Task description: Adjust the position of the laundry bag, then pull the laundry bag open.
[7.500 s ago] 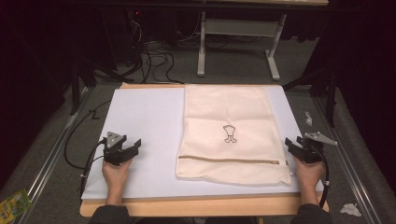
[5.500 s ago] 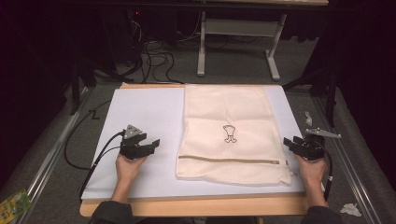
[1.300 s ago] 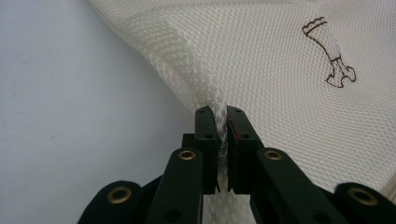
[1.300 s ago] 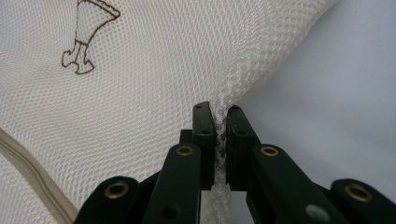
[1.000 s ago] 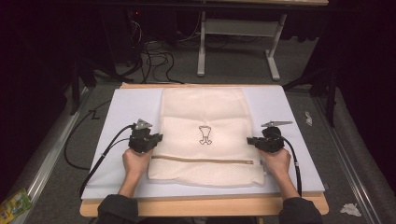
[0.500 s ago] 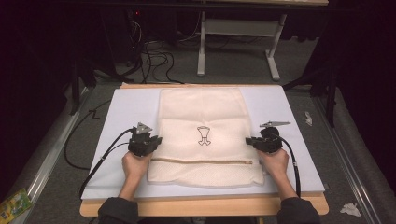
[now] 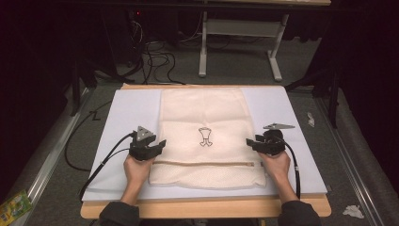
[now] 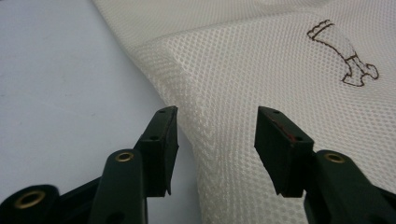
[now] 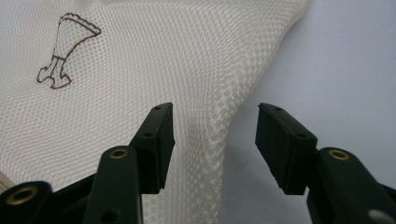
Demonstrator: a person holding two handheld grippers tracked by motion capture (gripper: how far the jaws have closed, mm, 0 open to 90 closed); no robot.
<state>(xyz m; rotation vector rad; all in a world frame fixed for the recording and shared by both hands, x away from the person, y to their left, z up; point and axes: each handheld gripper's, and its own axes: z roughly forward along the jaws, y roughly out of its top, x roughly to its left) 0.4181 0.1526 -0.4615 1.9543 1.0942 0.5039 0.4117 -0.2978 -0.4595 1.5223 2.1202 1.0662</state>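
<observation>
The cream mesh bag (image 7: 207, 134) lies flat mid-table (image 7: 301, 155). Left claw (image 7: 159, 143) and right claw (image 7: 250, 142) stand open astride its side edges, gripping nothing. Closing unevenly could catch only one layer, skewing or bunching the bag.

Left hand-held gripper (image 7: 161, 143) and right hand-held gripper (image 7: 250, 142) face inward, jaws spread apart.
</observation>
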